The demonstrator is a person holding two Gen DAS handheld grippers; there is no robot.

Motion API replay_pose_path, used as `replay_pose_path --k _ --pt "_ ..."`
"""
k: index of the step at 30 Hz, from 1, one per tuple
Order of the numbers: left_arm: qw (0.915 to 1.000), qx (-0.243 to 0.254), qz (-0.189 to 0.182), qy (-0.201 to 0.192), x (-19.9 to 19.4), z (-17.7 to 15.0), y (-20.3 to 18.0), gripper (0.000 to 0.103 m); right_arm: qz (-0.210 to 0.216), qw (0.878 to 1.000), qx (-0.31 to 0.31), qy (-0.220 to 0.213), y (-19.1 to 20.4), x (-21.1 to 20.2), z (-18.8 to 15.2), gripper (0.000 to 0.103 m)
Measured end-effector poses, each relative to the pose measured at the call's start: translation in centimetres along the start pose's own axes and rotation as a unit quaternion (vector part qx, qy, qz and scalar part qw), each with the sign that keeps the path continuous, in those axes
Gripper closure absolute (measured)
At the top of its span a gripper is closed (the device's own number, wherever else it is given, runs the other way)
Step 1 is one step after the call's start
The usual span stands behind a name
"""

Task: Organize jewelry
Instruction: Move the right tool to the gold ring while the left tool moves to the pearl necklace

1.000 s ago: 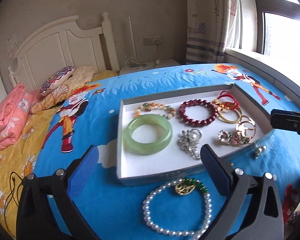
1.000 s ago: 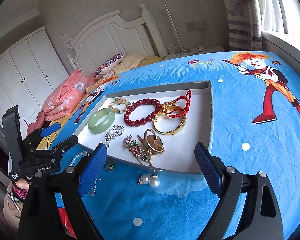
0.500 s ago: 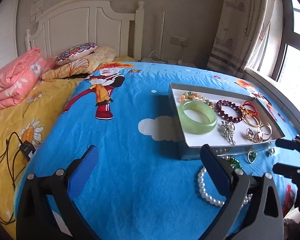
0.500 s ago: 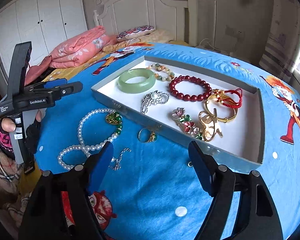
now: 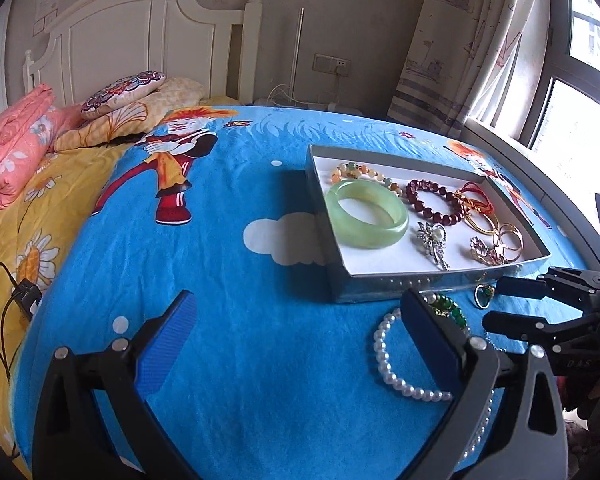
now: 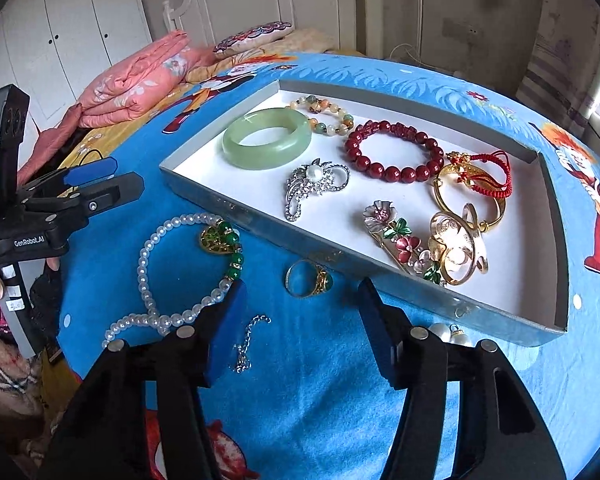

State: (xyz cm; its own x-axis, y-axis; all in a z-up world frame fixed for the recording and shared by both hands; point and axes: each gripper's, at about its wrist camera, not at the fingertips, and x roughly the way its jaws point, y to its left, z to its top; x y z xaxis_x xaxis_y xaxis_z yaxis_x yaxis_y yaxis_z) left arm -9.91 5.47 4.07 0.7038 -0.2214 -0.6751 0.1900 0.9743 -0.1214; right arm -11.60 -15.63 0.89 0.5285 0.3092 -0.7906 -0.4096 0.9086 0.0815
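Right wrist view: your right gripper (image 6: 300, 320), jaws parted and empty, above green-stone ring (image 6: 309, 279); left gripper (image 5: 300, 332) wide, empty; tray (image 6: 236, 216) beside.

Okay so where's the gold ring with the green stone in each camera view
Left wrist view: the ring lies on the blue bedspread at right, just in front of the tray's near wall, beside the right claw's tip.
Right wrist view: the ring lies centre frame on the bedspread, just outside the tray's near wall.
Shared landmark: the green jade bangle inside the tray.
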Motion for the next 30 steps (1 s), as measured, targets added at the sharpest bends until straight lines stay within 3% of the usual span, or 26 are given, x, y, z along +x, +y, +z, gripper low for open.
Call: replay_pose_path --k 2,4,9,12,17,22,25,27,30 --pt "1.0000 0.002 -0.001 0.000 0.0 -0.1 -0.1 0.002 -0.025 1.000 -0.015 0.001 1.0 0.2 -0.1 0.047" --pt "1.0000 0.003 -0.002 0.000 0.0 -0.1 -0.1 0.002 -0.037 0.999 -0.012 -0.004 1.6 0.3 -0.1 0.062" --pt "1.0000 0.007 -0.005 -0.001 -0.1 -0.1 -0.3 0.002 -0.063 0.998 -0.021 -0.014 2.6 0.5 0.0 0.077" --pt "0.9993 0.026 -0.024 0.009 -0.1 -0.3 -0.9 0.002 -0.082 0.995 -0.048 -0.016 3.4 0.4 -0.2 0.077" --pt "0.9982 0.034 -0.038 0.032 -0.6 -1.2 -1.9 0.003 -0.049 0.998 -0.019 -0.025 1.4 -0.8 -0.8 0.077" --pt "0.9928 0.036 -0.100 0.056 -2.0 -4.0 -4.3 0.003 -0.023 0.998 0.015 -0.051 -0.8 -2.8 -1.1 0.077" --pt "0.9906 0.076 -0.092 0.067 -1.7 -5.6 -6.7 0.022 -0.014 0.998 0.015 -0.055 -1.0 -3.1 -1.3 0.077" --pt "0.9911 0.094 -0.074 0.059 -1.5 -5.8 -7.9 0.027 -0.011 0.998 0.012 -0.053 -0.9 -3.0 -1.5 0.077" --pt "0.9907 0.108 -0.067 0.050 -1.0 -5.8 -9.3 0.044 -0.009 0.998 0.014 -0.055 -1.0 -3.0 -1.7 0.077"
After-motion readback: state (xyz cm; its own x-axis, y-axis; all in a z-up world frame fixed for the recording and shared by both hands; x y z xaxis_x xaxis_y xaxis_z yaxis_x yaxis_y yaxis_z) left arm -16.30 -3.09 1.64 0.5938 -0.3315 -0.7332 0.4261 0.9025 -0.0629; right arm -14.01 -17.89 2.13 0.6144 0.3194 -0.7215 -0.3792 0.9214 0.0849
